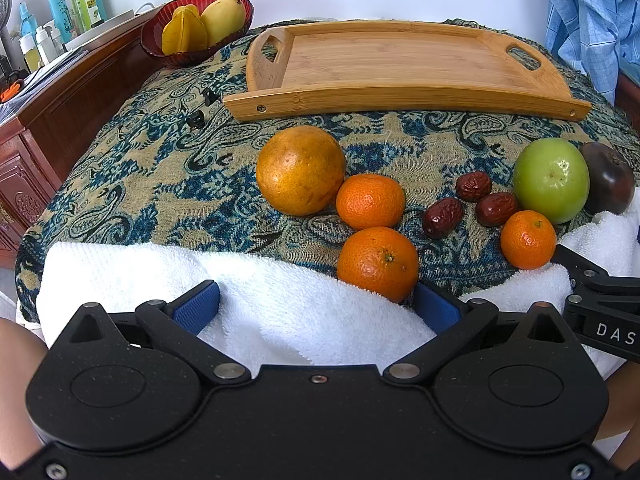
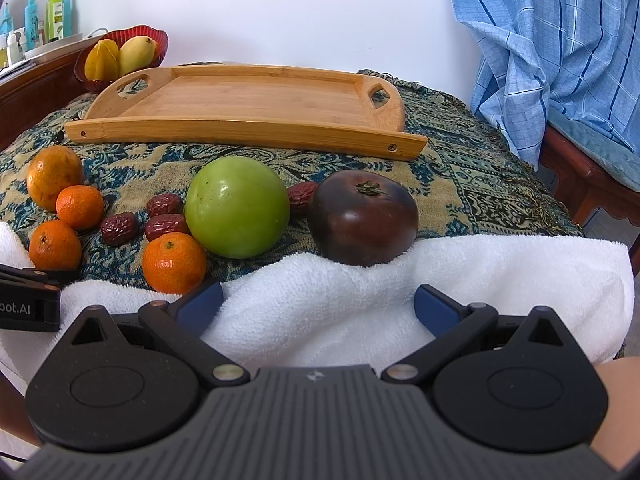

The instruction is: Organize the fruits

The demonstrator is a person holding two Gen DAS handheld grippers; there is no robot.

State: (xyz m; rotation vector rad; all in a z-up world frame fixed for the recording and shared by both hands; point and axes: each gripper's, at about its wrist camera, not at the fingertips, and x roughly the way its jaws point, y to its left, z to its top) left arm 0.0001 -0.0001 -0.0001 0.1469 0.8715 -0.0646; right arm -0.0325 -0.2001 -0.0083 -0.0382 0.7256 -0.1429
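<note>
An empty bamboo tray lies at the back of the patterned cloth. In front of it sit a big orange, three small mandarins, several red dates, a green apple and a dark purple fruit. My left gripper is open over the white towel, just short of the nearest mandarin. My right gripper is open too, a little short of the purple fruit.
A red bowl with a mango and a starfruit stands at the back left. Bottles line a wooden cabinet on the left. Blue checked cloth hangs over a chair on the right. A white towel covers the near edge.
</note>
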